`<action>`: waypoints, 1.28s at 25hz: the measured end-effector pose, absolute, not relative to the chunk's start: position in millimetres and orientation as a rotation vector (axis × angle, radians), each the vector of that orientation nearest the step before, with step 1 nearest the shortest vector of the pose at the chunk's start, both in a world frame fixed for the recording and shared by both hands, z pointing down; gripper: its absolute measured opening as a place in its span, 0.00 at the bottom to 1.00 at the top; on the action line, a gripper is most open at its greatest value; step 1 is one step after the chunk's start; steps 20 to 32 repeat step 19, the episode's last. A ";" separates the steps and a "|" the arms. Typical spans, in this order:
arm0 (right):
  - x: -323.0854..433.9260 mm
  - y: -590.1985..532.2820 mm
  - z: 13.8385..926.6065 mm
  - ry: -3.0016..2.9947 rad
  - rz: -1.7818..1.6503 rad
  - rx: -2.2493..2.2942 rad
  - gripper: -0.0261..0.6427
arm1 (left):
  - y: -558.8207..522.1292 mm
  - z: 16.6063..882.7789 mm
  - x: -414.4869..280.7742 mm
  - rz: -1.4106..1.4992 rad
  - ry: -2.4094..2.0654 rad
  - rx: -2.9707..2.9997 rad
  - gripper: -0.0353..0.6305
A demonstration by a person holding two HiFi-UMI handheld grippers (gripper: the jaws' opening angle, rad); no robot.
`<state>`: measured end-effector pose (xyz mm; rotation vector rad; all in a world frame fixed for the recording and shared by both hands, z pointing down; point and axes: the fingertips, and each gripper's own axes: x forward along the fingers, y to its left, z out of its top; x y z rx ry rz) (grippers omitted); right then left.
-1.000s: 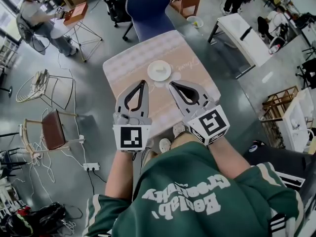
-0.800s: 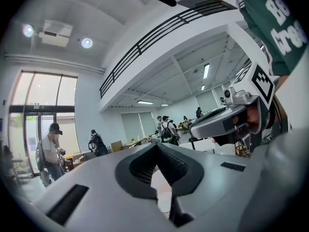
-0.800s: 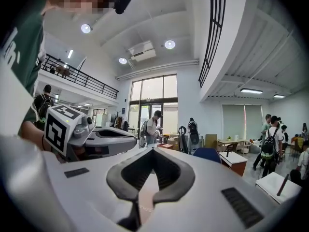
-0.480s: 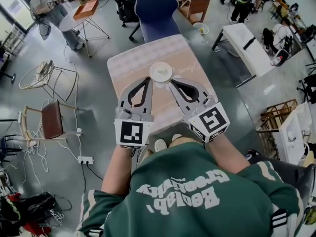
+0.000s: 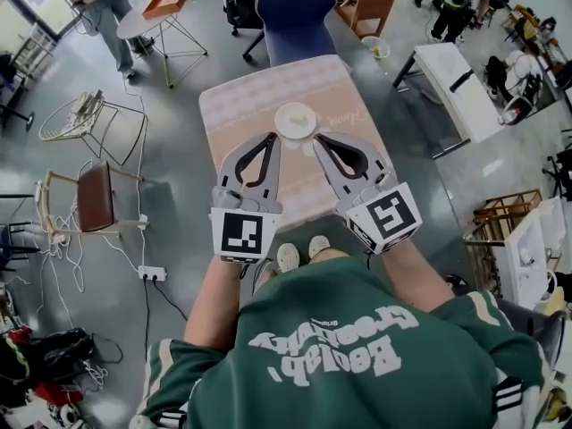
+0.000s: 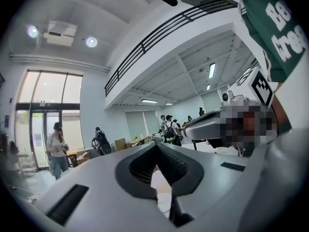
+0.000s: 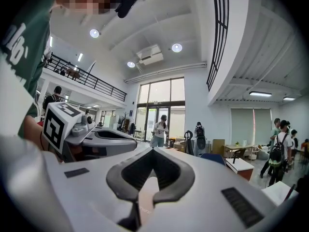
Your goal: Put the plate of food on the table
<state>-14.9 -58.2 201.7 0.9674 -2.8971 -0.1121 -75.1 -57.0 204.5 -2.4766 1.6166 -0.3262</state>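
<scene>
I hold the left gripper (image 5: 271, 138) and right gripper (image 5: 318, 139) above the table (image 5: 234, 107), jaws closed and empty, plate (image 5: 295, 120) ahead.

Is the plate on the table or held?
On the table: the plate lies there; left gripper and right gripper are shut, empty.

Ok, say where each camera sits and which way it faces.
Head view: on the head, steeply down at table, plate, left gripper, right gripper; green sweatshirt shows.
Left gripper view: on the left gripper, level toward standing people; sweatshirt shows top right.
Right gripper view: on the right gripper, level toward glass doors; sweatshirt shows top left.
Shared: each gripper view shows the other gripper.
</scene>
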 end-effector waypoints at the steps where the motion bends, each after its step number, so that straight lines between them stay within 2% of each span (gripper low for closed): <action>1: -14.6 -57.8 201.8 -2.897 -0.112 0.965 0.06 | -57.0 204.9 -74.4 -0.326 1.620 -2.478 0.06; 32: -18.4 -45.8 201.4 -2.910 -0.132 0.920 0.06 | -48.8 205.0 -67.5 -0.312 1.602 -2.465 0.06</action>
